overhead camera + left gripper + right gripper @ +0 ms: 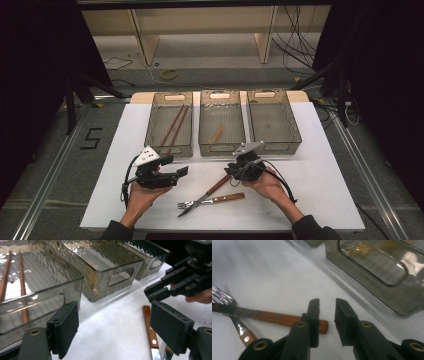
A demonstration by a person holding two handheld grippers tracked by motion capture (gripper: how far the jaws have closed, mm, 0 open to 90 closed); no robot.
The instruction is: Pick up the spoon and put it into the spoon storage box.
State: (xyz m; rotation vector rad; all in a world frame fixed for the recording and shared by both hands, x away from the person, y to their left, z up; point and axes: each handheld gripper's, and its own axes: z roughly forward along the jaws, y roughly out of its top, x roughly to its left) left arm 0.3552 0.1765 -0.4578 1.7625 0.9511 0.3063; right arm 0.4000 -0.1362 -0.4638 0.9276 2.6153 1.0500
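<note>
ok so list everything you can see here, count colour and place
bins: three, smoky clear plastic, in a row at the table's far side
chopsticks: two, reddish brown, in the left bin
wooden piece: one, tan, in the middle bin
knife: one, wood handle, near table, crossing the fork
fork: one, wood handle, under the knife
table: one, white top
left hand-held gripper: black, jaws wide open, empty
right hand-held gripper: black, jaws narrowed beside the knife handle, nothing between them
</note>
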